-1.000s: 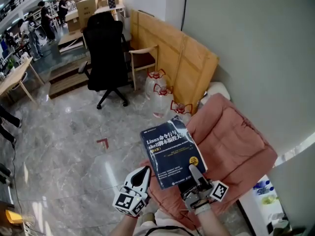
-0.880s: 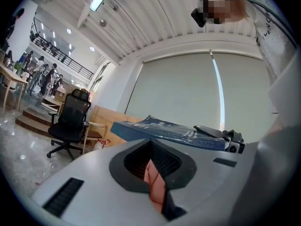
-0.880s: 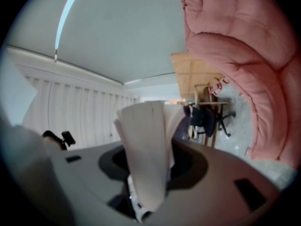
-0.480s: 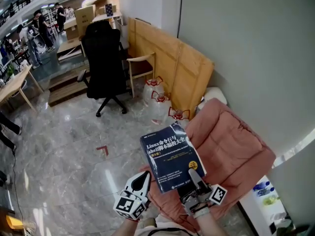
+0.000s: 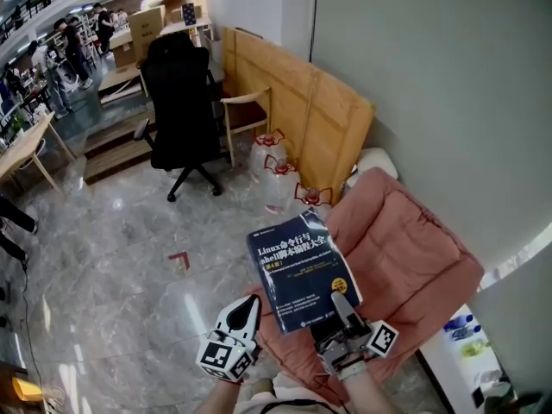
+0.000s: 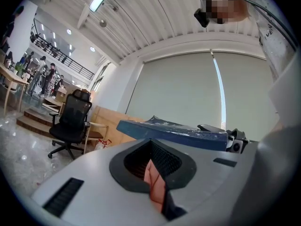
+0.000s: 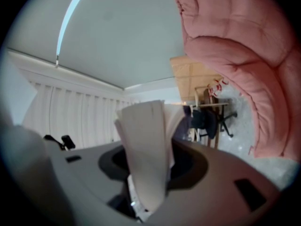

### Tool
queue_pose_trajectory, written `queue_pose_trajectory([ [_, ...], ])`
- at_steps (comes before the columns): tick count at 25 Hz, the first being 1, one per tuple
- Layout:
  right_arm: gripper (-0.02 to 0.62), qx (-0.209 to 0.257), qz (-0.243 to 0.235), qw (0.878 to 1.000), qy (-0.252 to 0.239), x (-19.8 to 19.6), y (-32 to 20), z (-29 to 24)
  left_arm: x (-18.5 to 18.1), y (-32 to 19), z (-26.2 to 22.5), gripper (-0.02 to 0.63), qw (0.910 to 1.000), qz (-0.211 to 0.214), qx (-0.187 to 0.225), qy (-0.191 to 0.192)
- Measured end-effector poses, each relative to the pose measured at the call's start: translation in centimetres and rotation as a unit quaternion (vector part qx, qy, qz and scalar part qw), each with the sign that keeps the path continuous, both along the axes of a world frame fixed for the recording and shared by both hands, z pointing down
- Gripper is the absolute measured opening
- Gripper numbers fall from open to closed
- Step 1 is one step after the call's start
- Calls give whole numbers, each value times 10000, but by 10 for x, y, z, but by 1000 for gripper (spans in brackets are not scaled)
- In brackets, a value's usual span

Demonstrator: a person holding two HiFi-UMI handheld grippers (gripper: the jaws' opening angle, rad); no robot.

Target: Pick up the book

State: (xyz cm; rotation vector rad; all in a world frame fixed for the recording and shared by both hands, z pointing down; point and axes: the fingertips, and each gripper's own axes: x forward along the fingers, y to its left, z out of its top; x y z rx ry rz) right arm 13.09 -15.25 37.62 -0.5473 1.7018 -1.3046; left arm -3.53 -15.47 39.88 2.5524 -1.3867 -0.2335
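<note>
A dark blue book (image 5: 297, 266) with white and yellow print is held in the air over the pink quilted cushion (image 5: 405, 257), cover up. My right gripper (image 5: 342, 307) is shut on its near edge. In the right gripper view the white page edges (image 7: 143, 145) stand between the jaws. My left gripper (image 5: 248, 309) hovers just left of the book, apart from it, its jaws together in one point and holding nothing. From the left gripper view the book (image 6: 174, 130) shows edge-on, with the right gripper (image 6: 233, 139) at its right end.
A black office chair (image 5: 181, 102) and a wooden chair (image 5: 246, 110) stand farther off on the marble floor (image 5: 112, 248). A wooden board (image 5: 302, 110) leans on the wall, with water jugs (image 5: 280, 166) in front of it. A white cabinet (image 5: 461, 352) is at the lower right.
</note>
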Motion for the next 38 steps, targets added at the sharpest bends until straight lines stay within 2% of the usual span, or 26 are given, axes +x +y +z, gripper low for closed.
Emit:
queue_pose_trajectory([
  [11,178,-104,85,9997,-180,11,1,3,1,3,2,18,9999,39,-73,-108],
  [24,178,-72,266,9990,-341,17,-1,-4,-4,-6,-2,18,10000,35,-23,-30],
  [38,179,-13,236,9989,-411,10,-6,-10,-8,-11,-10,18,9999,-70,105,79],
])
